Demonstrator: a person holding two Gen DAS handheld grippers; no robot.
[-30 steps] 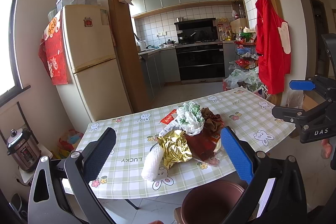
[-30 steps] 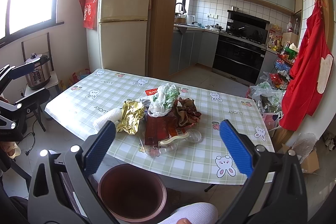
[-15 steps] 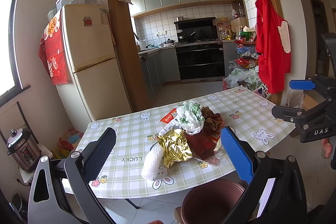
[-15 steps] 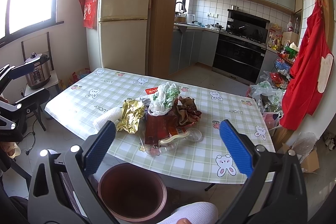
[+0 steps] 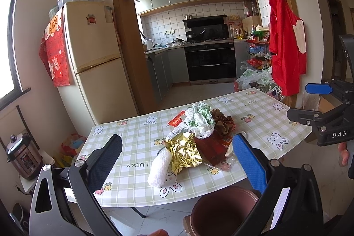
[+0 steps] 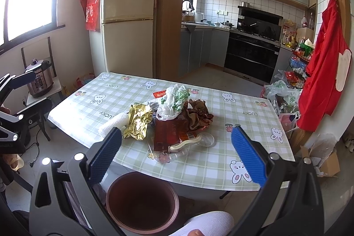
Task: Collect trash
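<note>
A pile of trash lies mid-table: a gold foil wrapper point(image 5: 184, 150) point(image 6: 138, 123), a white rolled tissue point(image 5: 159, 168) point(image 6: 112, 124), a white-green plastic bag point(image 5: 200, 119) point(image 6: 174, 101), a dark red packet point(image 5: 210, 147) point(image 6: 168, 134), crumpled brown paper point(image 5: 223, 123) point(image 6: 198, 115), a clear plastic spoon point(image 6: 194, 142). A brown bin point(image 5: 221, 211) point(image 6: 141, 200) stands below the table's near edge. My left gripper point(image 5: 177, 162) and right gripper point(image 6: 177, 155) are both open and empty, held short of the table.
The table point(image 5: 132, 147) point(image 6: 243, 125) has a green checked cloth. A fridge point(image 5: 93, 63) stands behind, and a rice cooker point(image 6: 38, 79) sits on a stool at the left. A red apron point(image 6: 320, 72) and bags point(image 6: 281, 92) are at the right.
</note>
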